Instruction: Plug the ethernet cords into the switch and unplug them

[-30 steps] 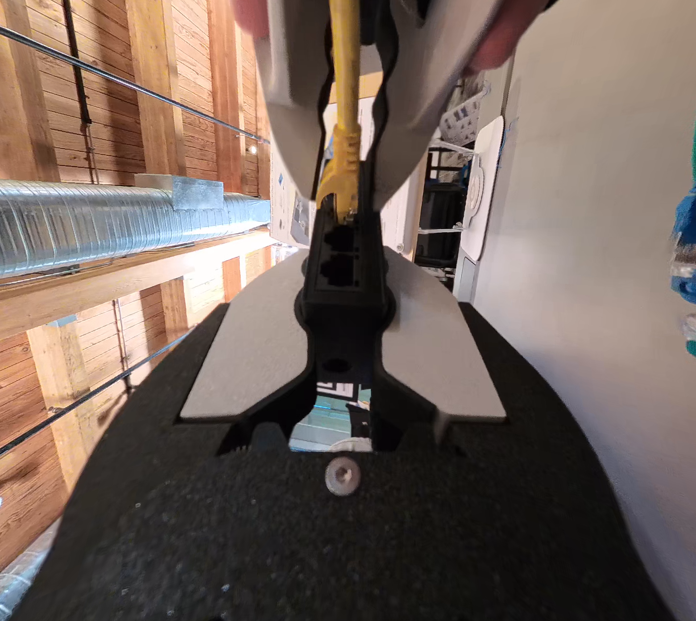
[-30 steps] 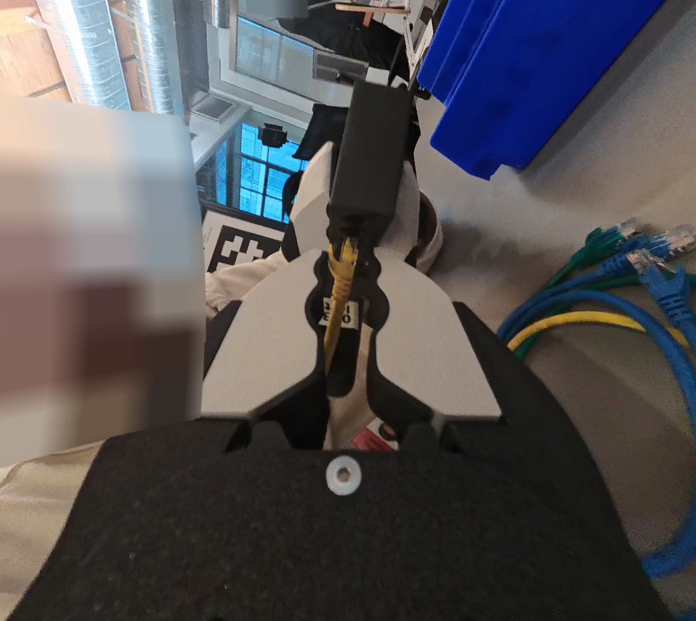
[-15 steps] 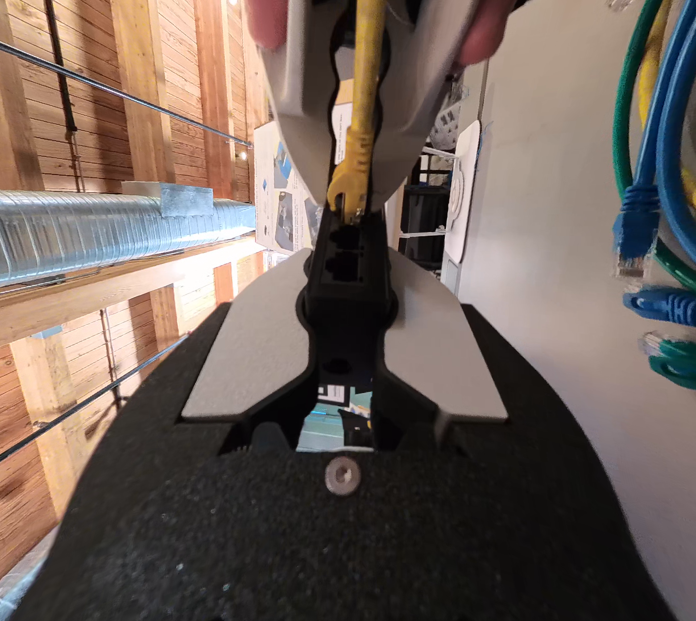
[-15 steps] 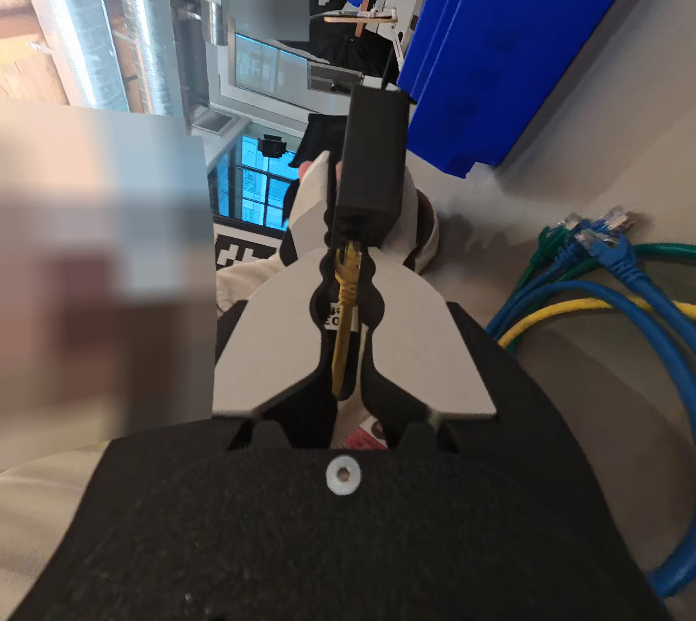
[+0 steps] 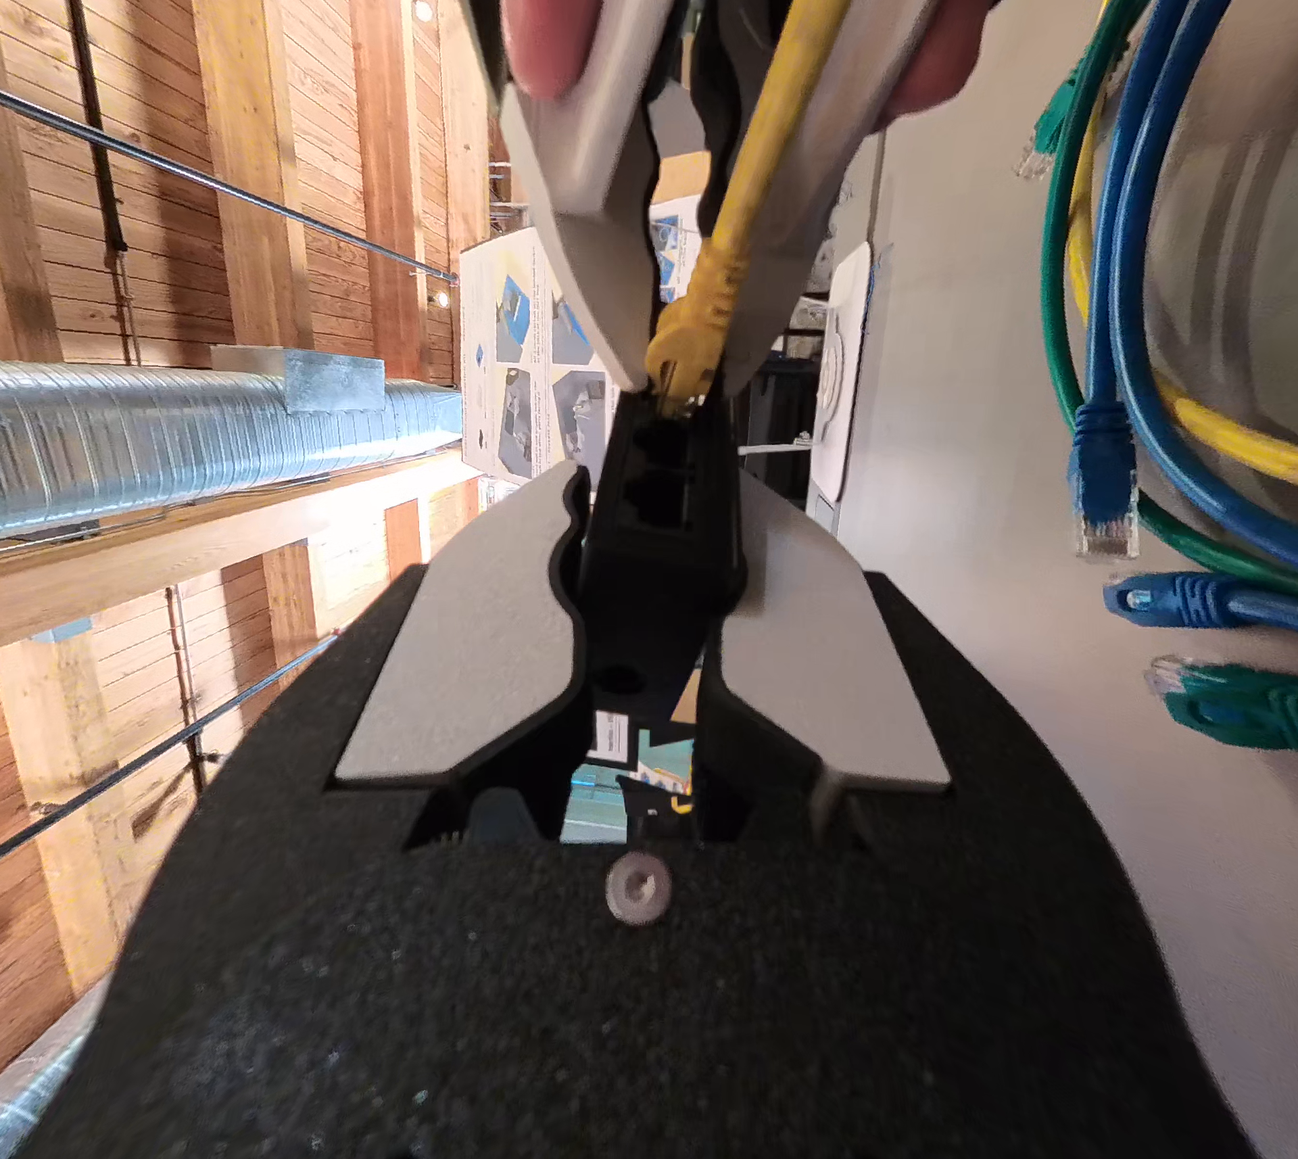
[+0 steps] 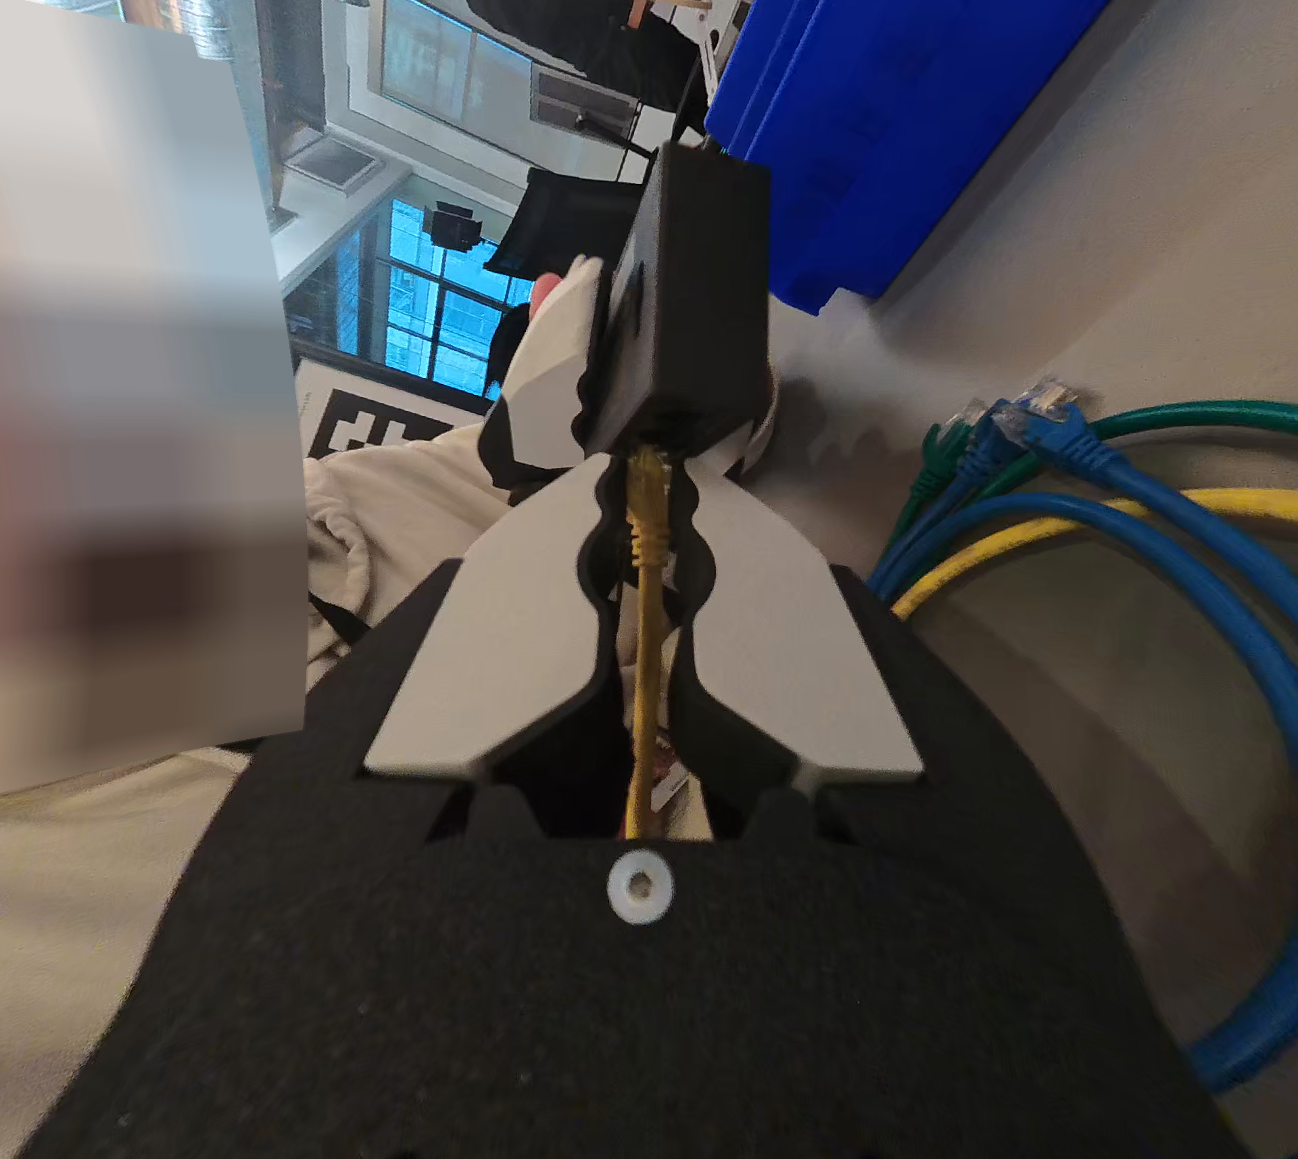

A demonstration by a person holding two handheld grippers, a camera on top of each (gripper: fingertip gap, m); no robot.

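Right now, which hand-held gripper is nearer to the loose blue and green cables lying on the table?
Cannot tell. The left hand-held gripper is clamped on the black switch; the right hand-held gripper grips the yellow cord; the loose cables lie off to one side.

Switch point(image 6: 692, 310) seen black. Plugged cord point(image 6: 646, 619) yellow. Loose cords point(image 5: 1152, 254) blue, green, yellow; clear tips. Tongs point(image 5: 660, 535) light grey, black-lined, on speckled black body. Tabletop point(image 6: 1053, 296) grey. Bins point(image 6: 948, 36) bright blue. Wall planks point(image 5: 211, 142) warm brown. Duct point(image 5: 175, 437) ribbed silver.

Switch point(image 5: 664, 517): matt black plastic. Beside it, yellow cord point(image 5: 779, 92): smooth rubbery. Behind: ribbed shiny metal duct point(image 5: 175, 430), wood planks point(image 5: 211, 71).
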